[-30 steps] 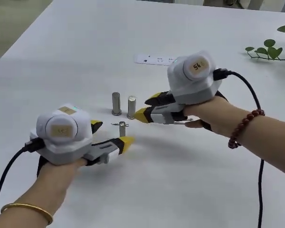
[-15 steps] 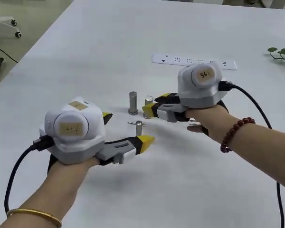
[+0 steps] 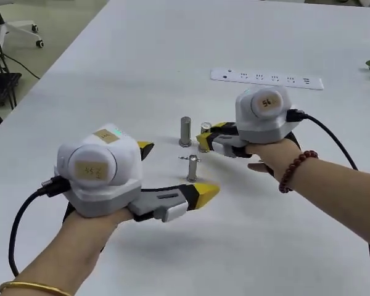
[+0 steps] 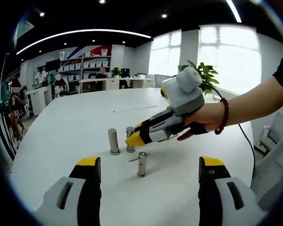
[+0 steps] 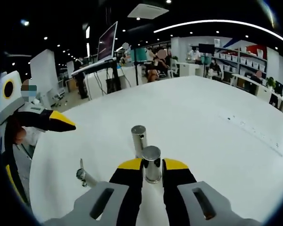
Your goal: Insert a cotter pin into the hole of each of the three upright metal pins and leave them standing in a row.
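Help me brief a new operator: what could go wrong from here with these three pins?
1. The right gripper is shut on the middle pin, which stands close beside the bare pin; a tilt or twist could knock that neighbour over.
2. The front pin stands just ahead of the open left gripper, with its cotter pin sticking out sideways; a careless sweep might snag it and topple the pin.

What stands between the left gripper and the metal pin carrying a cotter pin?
Nothing visible. Bare table lies between the left gripper and that metal pin; the right gripper grips another pin beyond.
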Available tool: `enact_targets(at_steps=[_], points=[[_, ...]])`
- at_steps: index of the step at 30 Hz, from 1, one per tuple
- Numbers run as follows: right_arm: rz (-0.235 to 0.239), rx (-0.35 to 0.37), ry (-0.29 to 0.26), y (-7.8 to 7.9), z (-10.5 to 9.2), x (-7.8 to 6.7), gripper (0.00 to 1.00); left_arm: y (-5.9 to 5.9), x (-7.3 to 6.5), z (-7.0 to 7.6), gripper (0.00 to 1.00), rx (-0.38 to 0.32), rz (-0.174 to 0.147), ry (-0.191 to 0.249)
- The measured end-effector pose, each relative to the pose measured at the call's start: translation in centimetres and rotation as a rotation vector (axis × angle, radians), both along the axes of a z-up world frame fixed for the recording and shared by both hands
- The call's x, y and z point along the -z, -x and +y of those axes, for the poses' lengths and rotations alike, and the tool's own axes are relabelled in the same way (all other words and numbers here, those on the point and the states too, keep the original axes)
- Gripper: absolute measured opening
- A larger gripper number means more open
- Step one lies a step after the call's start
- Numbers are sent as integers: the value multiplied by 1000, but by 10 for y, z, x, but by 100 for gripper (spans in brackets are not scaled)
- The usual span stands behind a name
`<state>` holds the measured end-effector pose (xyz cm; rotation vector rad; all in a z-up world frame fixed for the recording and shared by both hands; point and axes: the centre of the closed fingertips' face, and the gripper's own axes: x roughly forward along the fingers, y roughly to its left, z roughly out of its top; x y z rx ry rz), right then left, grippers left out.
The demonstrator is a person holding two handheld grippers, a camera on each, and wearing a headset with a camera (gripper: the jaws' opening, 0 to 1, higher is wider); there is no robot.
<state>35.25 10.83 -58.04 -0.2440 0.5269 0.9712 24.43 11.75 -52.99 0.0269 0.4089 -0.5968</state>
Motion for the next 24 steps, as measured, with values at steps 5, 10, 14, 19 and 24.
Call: enact_targets(at_steps=[5,10,14,19,24], points=[[-5,-9,-1,-1,1,1,9,3,-4,-3,88,18,-10,-4],[-12,-22,31,-2,1,2,8,6,-6,-3,90,29,-16,9],[-10,-20,39,-3,1,1,8,8,-6,-2,92,36,-17,4],[-15,-29,49,-4,0,2,8,9,-8,0,96,33,-23,2],[-26,-27,42,-5,-3,-7,8,9,-9,3,98,25,-26,0]])
